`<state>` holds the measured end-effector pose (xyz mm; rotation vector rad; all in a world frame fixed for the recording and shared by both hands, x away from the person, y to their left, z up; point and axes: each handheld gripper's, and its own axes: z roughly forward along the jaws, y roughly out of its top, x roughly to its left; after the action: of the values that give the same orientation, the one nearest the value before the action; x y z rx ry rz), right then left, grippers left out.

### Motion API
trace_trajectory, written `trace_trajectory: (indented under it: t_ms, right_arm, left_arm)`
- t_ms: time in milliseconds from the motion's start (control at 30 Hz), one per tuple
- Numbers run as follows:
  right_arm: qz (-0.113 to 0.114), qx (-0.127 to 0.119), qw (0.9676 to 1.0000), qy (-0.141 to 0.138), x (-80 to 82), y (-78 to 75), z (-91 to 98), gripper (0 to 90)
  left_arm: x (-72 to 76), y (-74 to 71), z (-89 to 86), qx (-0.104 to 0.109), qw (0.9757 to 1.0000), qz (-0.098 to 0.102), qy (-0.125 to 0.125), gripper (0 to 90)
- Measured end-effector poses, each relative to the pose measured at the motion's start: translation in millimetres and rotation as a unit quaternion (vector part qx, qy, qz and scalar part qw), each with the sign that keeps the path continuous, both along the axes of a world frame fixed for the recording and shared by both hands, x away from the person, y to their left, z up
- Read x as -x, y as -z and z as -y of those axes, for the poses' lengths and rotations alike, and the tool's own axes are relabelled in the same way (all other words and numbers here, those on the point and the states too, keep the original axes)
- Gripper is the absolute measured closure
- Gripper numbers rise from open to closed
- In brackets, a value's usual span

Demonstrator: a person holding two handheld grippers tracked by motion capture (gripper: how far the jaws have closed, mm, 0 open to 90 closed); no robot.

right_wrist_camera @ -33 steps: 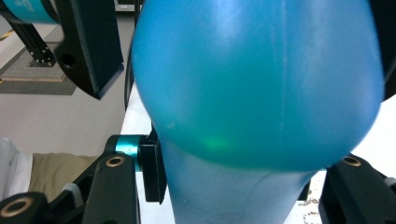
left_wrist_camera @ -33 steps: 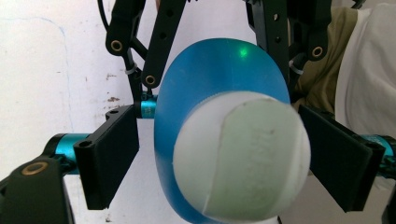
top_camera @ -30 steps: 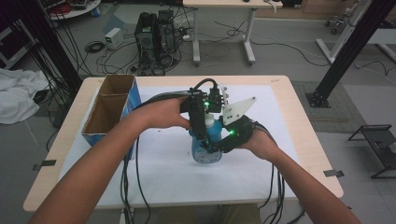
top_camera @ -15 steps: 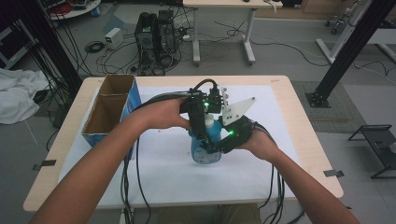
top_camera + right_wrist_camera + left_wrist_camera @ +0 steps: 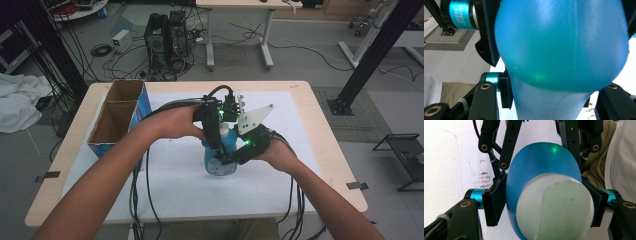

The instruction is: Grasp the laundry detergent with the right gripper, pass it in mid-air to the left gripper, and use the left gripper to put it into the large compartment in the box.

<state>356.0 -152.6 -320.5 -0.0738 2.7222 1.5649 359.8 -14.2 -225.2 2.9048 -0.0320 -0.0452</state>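
A blue plastic bottle (image 5: 220,164) with a white cap (image 5: 554,207) stands upright on the white mat in the middle of the table. My left gripper (image 5: 218,142) comes down from above. Its pads (image 5: 496,202) press the bottle's upper body on both sides, just below the cap. My right gripper (image 5: 231,157) reaches in from the right and is shut on the bottle's blue body (image 5: 561,45), with its pads (image 5: 505,91) against the narrower part. Both hands hide much of the bottle in the high view.
An open cardboard box (image 5: 117,117) with a blue side stands at the table's left. The white mat (image 5: 175,190) covers most of the wooden table (image 5: 330,165). Black cables (image 5: 142,200) trail from the grippers over the front edge.
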Motion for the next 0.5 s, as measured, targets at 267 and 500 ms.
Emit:
trace_trajectory:
  t_ms: [267,500]
  right_arm:
    - [0.008,-0.001,1.0000,-0.002,-0.1,0.1,-0.8,44.2]
    - [0.001,0.003,1.0000,-0.003,1.0,0.0,0.0,44.2]
  left_arm:
    - [0.7,-0.2,0.6,-0.001,1.0000,0.000,0.006,34.0]
    - [1.7,0.1,1.7,-0.004,0.9999,0.004,0.011,37.0]
